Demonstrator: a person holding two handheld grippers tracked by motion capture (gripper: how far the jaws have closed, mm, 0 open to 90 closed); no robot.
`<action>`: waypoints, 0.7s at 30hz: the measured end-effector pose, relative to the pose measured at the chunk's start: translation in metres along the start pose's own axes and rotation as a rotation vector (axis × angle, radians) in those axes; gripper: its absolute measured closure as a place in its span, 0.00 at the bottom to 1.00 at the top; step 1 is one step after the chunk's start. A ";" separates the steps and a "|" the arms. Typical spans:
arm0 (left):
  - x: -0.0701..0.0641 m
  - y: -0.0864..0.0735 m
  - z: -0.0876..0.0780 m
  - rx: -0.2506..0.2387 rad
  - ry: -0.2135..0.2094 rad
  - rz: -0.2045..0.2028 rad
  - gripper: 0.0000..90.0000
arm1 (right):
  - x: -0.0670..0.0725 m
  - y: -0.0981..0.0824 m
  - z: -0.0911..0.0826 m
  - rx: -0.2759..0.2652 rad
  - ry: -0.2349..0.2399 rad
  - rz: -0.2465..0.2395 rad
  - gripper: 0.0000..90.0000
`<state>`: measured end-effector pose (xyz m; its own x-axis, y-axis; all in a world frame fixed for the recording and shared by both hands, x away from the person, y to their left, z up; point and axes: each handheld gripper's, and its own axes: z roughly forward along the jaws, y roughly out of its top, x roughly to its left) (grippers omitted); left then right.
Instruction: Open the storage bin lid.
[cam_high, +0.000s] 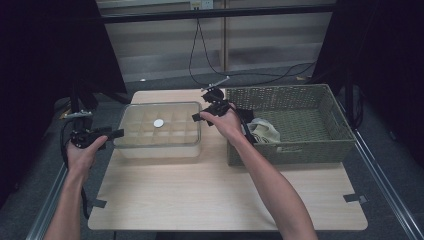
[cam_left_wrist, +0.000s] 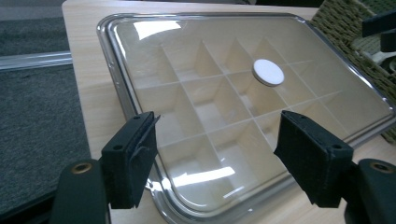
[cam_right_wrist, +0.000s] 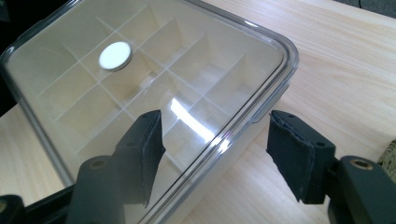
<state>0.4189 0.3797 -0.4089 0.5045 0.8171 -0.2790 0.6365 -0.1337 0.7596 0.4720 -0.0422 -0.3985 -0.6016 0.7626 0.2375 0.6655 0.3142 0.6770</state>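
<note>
A clear plastic box (cam_high: 159, 131) with a shut see-through lid stands on the wooden table (cam_high: 200, 190). Inside it is a grid of compartments. A white round disc (cam_high: 158, 123) sits at the lid's middle. My left gripper (cam_high: 119, 133) hovers at the box's left end, open. In the left gripper view its jaws (cam_left_wrist: 217, 149) frame the lid's near edge (cam_left_wrist: 219, 107) without touching, the disc (cam_left_wrist: 268, 72) farther on. My right gripper (cam_high: 196, 117) is at the box's right end, open. In the right gripper view (cam_right_wrist: 215, 144) the box corner (cam_right_wrist: 261, 70) lies beyond the spread pads, untouched.
A woven basket (cam_high: 290, 152) stands right of the box, with a pale cloth item (cam_high: 264, 131) in its left end. Black cables trail over the floor behind the table. The table's front half is bare wood. Metal rails run along both sides.
</note>
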 end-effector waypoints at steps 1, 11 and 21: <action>0.002 0.001 0.001 0.006 0.002 -0.005 0.32 | -0.001 0.001 0.002 0.002 -0.001 0.005 0.40; 0.016 0.006 0.015 0.058 0.025 -0.030 0.32 | -0.005 0.015 0.020 0.059 -0.019 0.009 0.34; 0.029 0.009 0.025 0.087 0.035 -0.076 0.25 | -0.010 0.022 0.040 0.107 -0.045 0.019 0.30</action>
<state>0.4539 0.3886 -0.4247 0.4334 0.8454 -0.3122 0.7211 -0.1175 0.6828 0.5104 -0.0206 -0.4133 -0.5698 0.7928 0.2162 0.7214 0.3566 0.5937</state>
